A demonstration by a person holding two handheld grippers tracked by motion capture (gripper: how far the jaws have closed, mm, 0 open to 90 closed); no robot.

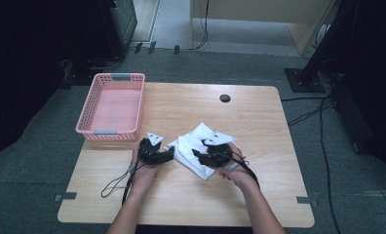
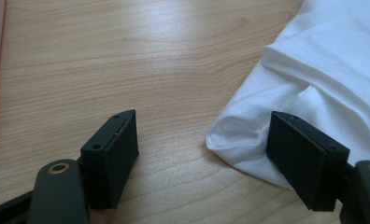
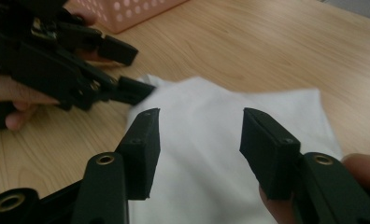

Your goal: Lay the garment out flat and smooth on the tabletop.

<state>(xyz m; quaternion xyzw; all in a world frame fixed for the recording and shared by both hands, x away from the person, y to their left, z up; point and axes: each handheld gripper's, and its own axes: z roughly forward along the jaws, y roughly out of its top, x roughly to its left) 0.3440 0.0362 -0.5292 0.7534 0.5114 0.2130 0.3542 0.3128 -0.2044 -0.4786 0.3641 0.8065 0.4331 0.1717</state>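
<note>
A folded white cloth (image 1: 193, 146) lies on the wooden table (image 1: 249, 122) near its front middle. My left gripper (image 1: 170, 152) sits at the cloth's left edge, held level with its jaws apart. In the left gripper view the left gripper (image 2: 204, 119) is open, and a folded corner of the cloth (image 2: 332, 70) rests on the table between the jaws, close to the right-hand one. My right gripper (image 1: 197, 153) hovers over the cloth from the right. The right gripper (image 3: 199, 112) is open above the cloth (image 3: 197, 186), with nothing pinched. Beyond it the left gripper (image 3: 141, 72) points at the cloth's far corner.
A pink plastic basket (image 1: 91, 114) stands at the table's back left; its wall shows in the right gripper view (image 3: 127, 11). A dark cable hole (image 1: 224, 98) sits in the tabletop at the back. The left gripper's cable (image 1: 115, 183) trails toward the front edge.
</note>
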